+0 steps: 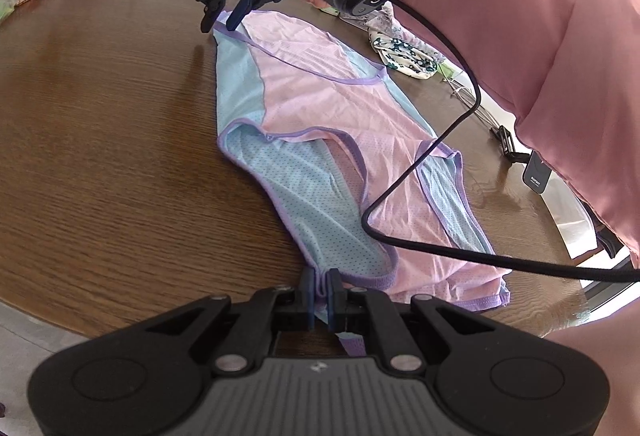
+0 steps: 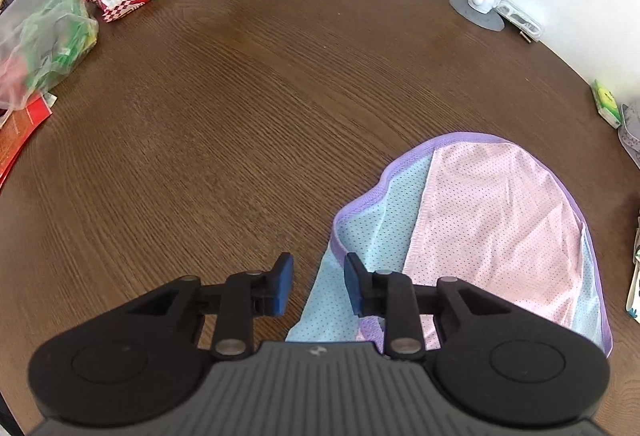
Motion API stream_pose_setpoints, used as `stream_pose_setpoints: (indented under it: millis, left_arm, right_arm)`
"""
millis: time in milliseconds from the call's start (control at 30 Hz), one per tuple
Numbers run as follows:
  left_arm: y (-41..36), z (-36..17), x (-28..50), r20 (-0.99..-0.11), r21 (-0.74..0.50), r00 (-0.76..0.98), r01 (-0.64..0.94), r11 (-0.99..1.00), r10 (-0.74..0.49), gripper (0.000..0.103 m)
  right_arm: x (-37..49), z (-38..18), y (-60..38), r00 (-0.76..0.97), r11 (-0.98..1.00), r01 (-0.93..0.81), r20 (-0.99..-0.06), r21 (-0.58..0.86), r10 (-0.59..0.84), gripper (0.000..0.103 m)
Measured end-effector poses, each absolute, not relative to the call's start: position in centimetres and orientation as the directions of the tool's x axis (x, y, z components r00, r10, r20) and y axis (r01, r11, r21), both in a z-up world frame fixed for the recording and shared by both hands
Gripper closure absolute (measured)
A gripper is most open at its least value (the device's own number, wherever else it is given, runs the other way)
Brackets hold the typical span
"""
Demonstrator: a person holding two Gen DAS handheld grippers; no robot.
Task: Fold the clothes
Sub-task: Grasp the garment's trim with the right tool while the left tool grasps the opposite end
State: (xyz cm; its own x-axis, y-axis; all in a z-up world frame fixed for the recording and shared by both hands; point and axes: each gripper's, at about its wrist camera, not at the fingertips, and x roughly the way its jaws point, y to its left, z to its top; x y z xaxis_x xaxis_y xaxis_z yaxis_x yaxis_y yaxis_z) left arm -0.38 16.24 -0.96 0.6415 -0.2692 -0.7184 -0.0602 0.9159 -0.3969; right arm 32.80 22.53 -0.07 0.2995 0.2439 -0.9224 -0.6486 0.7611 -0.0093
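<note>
Wooden counter (image 2: pixel 240 96); left gripper (image 1: pixel 320 286) pinches garment (image 1: pixel 312 116) hem, right gripper (image 2: pixel 318 284) wide astride far edge; grip squarely, lift evenly.

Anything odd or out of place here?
Yes: the black cable from the right gripper hangs in a loop over the pink and blue garment, where it could snag a fold. Nothing looks spilled or damaged on the table.
</note>
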Motion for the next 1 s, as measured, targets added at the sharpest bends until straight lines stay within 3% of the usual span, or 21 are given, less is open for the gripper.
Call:
stream_pose_setpoints:
  millis: [500, 700, 1000]
  left_arm:
    - [16.3, -1.1, -0.3, -0.712, -0.412, 0.645, -0.062, 0.909, -0.278, 0.098]
    - [16.8, -1.1, -0.2, -0.713, -0.414, 0.648, -0.079, 0.907, -0.269, 0.099]
    - [17.0, -0.5, -0.8, -0.71, -0.398, 0.659, -0.085, 0.913, -0.248, 0.1]
  right_arm:
    - [33.2, -0.9, 22.3, 0.345, 0.783, -0.62, -0.911, -0.04, 0.226, 0.087]
    - [33.0, -0.9, 22.4, 0.375, 0.788, -0.612, -0.901, -0.064, 0.218, 0.1]
    - [34.1, 0.1, 20.1, 0.331, 0.815, -0.571, -0.881, 0.097, 0.337, 0.103]
